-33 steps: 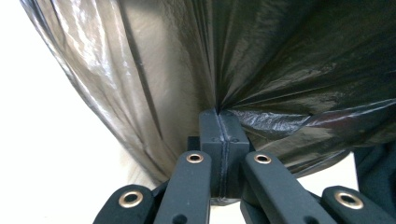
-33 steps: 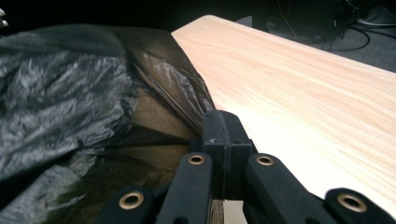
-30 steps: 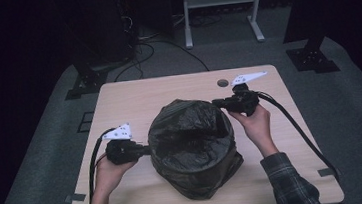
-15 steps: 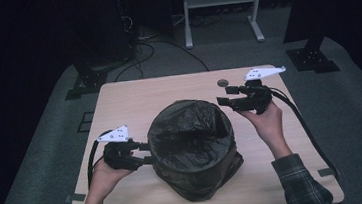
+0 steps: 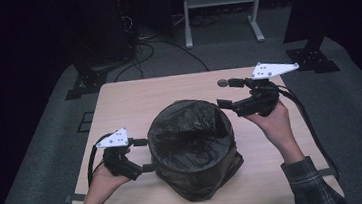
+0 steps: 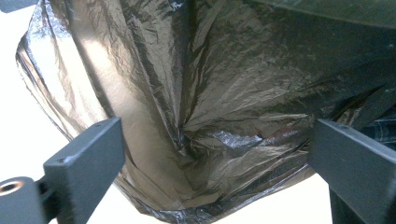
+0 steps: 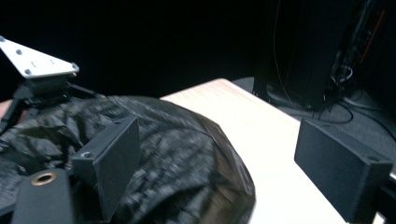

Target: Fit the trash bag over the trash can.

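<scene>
Bin lined with black plastic bag [image 5: 194, 151]: round, upright, mouth open upward. Film crinkled, glossy, draped over rim and down sides. Stands on worktop [image 5: 134, 101], centre, near front edge.

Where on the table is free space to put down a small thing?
The far left of the table, behind the bin bag, lies bare. So does the near right corner. Crowded: beside the bag at the left gripper, and far right by the small dark object.

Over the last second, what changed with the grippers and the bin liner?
Both grippers let go of the black liner. The left gripper has just been opening and sits beside the bin's rim, jaws apart. The right gripper has also just been opening and has lifted up and away from the rim, nothing between its jaws. The lined bin and the table stayed put.
</scene>
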Tool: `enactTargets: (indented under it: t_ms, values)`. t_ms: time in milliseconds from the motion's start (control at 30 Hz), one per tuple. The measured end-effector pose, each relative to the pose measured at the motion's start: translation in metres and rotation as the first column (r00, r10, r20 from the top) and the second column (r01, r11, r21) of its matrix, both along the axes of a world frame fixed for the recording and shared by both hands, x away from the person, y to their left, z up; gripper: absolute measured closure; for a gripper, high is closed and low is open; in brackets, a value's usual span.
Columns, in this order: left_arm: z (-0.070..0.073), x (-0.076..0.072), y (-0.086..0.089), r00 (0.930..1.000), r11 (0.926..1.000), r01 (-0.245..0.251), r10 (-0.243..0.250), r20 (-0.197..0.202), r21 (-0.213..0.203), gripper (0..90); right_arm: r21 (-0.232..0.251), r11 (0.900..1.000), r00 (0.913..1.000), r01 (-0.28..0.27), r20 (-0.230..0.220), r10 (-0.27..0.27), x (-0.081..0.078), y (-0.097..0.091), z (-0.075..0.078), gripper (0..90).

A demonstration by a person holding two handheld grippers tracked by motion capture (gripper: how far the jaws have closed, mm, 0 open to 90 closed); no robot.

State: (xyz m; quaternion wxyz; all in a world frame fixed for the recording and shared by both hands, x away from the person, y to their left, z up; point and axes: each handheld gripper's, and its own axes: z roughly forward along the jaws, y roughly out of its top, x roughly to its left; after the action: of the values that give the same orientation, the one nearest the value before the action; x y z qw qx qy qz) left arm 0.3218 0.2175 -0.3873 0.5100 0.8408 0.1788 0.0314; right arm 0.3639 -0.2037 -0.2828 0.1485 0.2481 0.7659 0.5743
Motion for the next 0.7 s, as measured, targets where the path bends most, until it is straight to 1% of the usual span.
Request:
enactTargets:
  t_ms: [67, 100, 167, 200, 267, 333, 367, 400, 433, 533, 567, 633, 700]
  values:
    - [-0.001, -0.001, 0.000, 1.0000, 1.0000, -0.009, 0.009, 0.003, -0.003, 0.0, 0.001, 0.9998, 0.9998, -0.021, -0.002, 0.021, -0.004, 0.003, 0.004, 10.7]
    - [-0.001, -0.001, 0.000, 0.9999, 0.9999, -0.011, 0.011, 0.005, -0.001, 0.0, 0.000, 0.9996, 0.9996, -0.029, 0.000, 0.029, -0.006, 0.005, 0.006, 7.7]
    - [-0.002, -0.002, -0.001, 0.9999, 0.9999, -0.015, 0.015, 0.005, -0.004, 0.0, 0.001, 0.9983, 0.9983, -0.058, 0.009, 0.058, -0.009, 0.008, 0.009, 4.6]
    - [-0.003, -0.003, -0.002, 0.9999, 0.9999, -0.013, 0.013, 0.006, -0.004, 0.0, -0.008, 0.9978, 0.9978, -0.066, 0.008, 0.067, -0.010, 0.010, 0.010, 2.9]
    - [-0.004, -0.004, -0.003, 1.0000, 1.0000, -0.006, 0.006, 0.007, -0.002, 0.0, -0.060, 0.9944, 0.9963, -0.086, -0.003, 0.086, -0.012, 0.018, 0.012, 1.3]
    - [-0.004, -0.005, -0.006, 1.0000, 1.0000, 0.003, -0.003, 0.005, 0.002, 0.0, -0.130, 0.9848, 0.9933, -0.116, -0.012, 0.115, -0.014, 0.027, 0.014, 1.3]
    - [-0.005, -0.005, -0.007, 0.9999, 1.0000, 0.008, -0.008, 0.007, 0.005, 0.0, -0.155, 0.9803, 0.9924, -0.123, -0.015, 0.122, -0.015, 0.030, 0.015, 1.3]
    - [-0.005, -0.005, -0.009, 0.9999, 0.9999, 0.012, -0.012, 0.005, 0.004, 0.0, -0.181, 0.9746, 0.9912, -0.132, -0.019, 0.131, -0.016, 0.035, 0.016, 1.3]
    - [-0.005, -0.005, -0.009, 0.9999, 0.9999, 0.014, -0.014, 0.005, 0.005, 0.0, -0.207, 0.9664, 0.9883, -0.153, -0.027, 0.150, -0.017, 0.040, 0.017, 1.3]
    - [-0.006, -0.006, -0.010, 0.9999, 0.9999, 0.015, -0.015, 0.005, 0.006, 0.0, -0.257, 0.9483, 0.9824, -0.186, -0.034, 0.184, -0.017, 0.051, 0.017, 1.2]
    - [-0.006, -0.007, -0.010, 0.9999, 0.9999, 0.015, -0.015, 0.006, 0.006, 0.0, -0.269, 0.9417, 0.9792, -0.203, -0.048, 0.197, -0.016, 0.055, 0.016, 0.5]
    - [-0.007, -0.008, -0.008, 0.9999, 0.9999, 0.006, -0.006, 0.011, 0.008, 0.0, -0.306, 0.9269, 0.9760, -0.218, -0.063, 0.209, -0.014, 0.063, 0.014, 0.0]
    - [-0.009, -0.009, -0.007, 0.9998, 1.0000, -0.006, 0.006, 0.018, 0.007, 0.0, -0.334, 0.9102, 0.9695, -0.245, -0.079, 0.232, -0.013, 0.070, 0.010, 0.0]
